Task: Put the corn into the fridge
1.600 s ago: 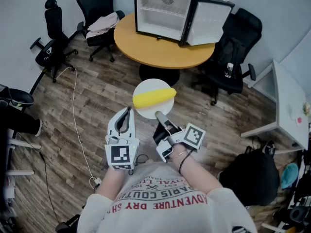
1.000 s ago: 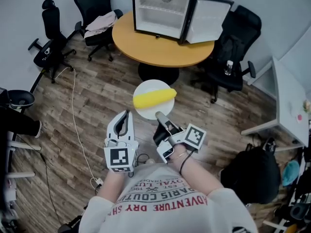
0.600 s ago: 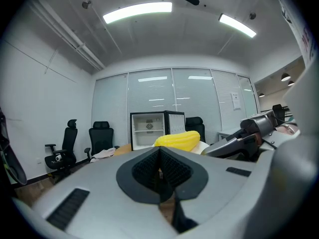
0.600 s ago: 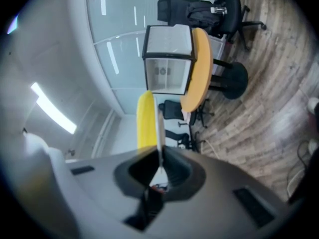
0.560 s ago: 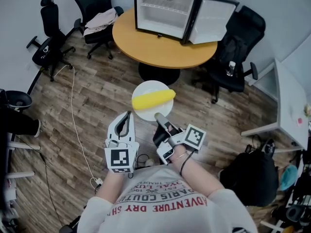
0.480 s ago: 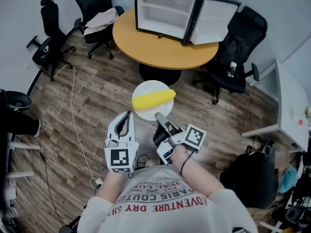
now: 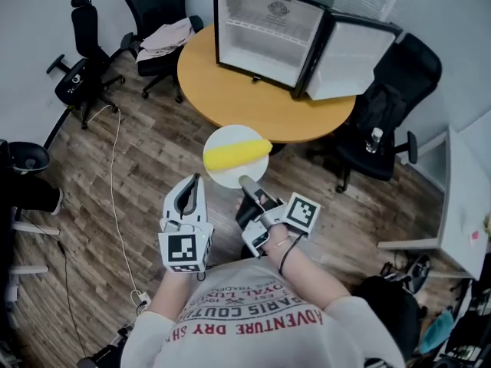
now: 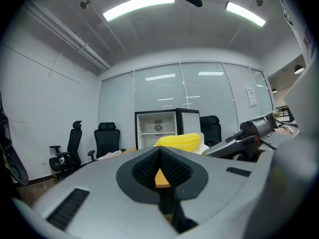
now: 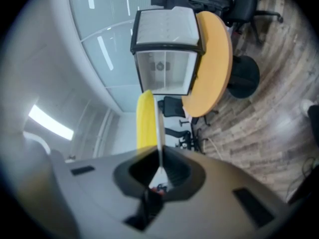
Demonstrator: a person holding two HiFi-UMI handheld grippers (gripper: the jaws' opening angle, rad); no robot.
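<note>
From the head view I have the right gripper at lower centre of the frame, its fingers pinching the near rim of a white plate. In the right gripper view that plate shows edge-on as a thin pale line running up from between the pads. The corn lies across the plate, yellow, lengthwise left to right, just above my grip and just below the near edge of the round wooden bench.

The left gripper sits just left of the right one, lower left of centre. Its fingers are pressed together with nothing between them; in its own view I only see the corn and the bench edge past the tips.

The fridge stands on the bench at upper centre, its door swung wide to the right and the white inside facing me. Black office chairs stand at upper left on the wooden floor.
</note>
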